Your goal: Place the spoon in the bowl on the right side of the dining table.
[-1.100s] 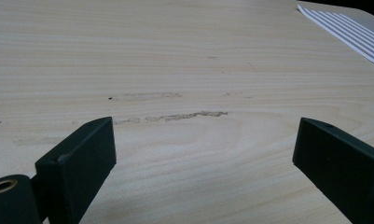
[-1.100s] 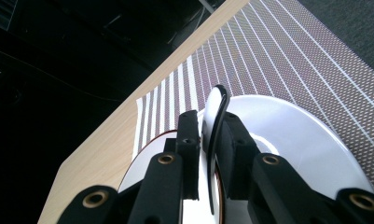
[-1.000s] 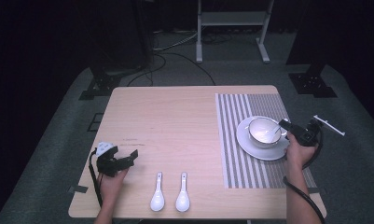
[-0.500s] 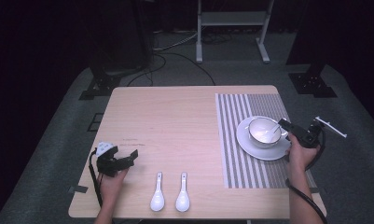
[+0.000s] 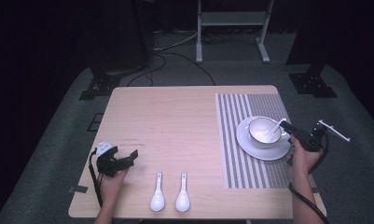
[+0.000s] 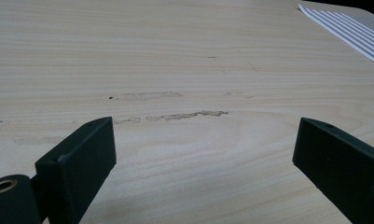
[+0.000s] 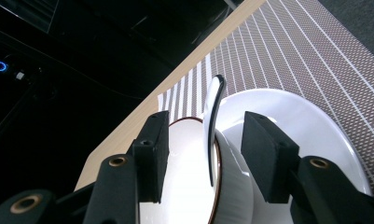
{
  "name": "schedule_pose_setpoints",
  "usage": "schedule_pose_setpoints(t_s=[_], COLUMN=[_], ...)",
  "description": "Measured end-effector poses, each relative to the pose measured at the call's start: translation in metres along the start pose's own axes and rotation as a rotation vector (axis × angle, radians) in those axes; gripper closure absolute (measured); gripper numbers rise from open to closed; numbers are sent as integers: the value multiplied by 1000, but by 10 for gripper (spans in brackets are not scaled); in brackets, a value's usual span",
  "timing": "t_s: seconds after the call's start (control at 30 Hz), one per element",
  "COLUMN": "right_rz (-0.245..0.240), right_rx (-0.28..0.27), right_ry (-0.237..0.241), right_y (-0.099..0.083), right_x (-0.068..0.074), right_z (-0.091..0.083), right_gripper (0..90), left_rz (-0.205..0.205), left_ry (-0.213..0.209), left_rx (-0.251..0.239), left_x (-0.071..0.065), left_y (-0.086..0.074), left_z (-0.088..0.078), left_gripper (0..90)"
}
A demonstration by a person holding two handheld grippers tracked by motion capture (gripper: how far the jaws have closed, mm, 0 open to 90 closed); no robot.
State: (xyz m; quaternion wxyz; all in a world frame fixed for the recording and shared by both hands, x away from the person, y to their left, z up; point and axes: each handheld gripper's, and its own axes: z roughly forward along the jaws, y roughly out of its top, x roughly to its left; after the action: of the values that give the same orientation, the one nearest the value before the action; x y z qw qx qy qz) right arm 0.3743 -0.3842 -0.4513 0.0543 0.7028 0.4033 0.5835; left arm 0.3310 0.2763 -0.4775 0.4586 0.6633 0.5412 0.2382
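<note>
Letting go, the right gripper (image 7: 203, 154) has just spread its fingers beside the smooth, breakable white spoon (image 7: 211, 135); regrip its handle. Left gripper (image 6: 203, 154) open, empty.

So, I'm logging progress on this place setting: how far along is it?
Done: bowl sits on the plate on the striped mat, with one spoon leaning in it. In hand: the right gripper has just been opening, the handle between its fingers but unpressed. Left: two spoons lie on the table near the idle, open left gripper.
</note>
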Motion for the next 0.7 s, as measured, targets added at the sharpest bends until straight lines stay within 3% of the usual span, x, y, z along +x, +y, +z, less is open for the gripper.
schedule_pose_setpoints(t_s=[0.3,0.7], right_rz=[-17,11], right_rx=[15,23], right_ry=[21,67], right_y=[-3,-9], right_x=[2,-1], right_z=[-3,-11], right_gripper=[456,423], left_rz=[-1,-4], left_ry=[2,4], left_rx=[-3,-2], left_x=[0,0], left_y=[0,0], left_z=[0,0], left_gripper=[47,47])
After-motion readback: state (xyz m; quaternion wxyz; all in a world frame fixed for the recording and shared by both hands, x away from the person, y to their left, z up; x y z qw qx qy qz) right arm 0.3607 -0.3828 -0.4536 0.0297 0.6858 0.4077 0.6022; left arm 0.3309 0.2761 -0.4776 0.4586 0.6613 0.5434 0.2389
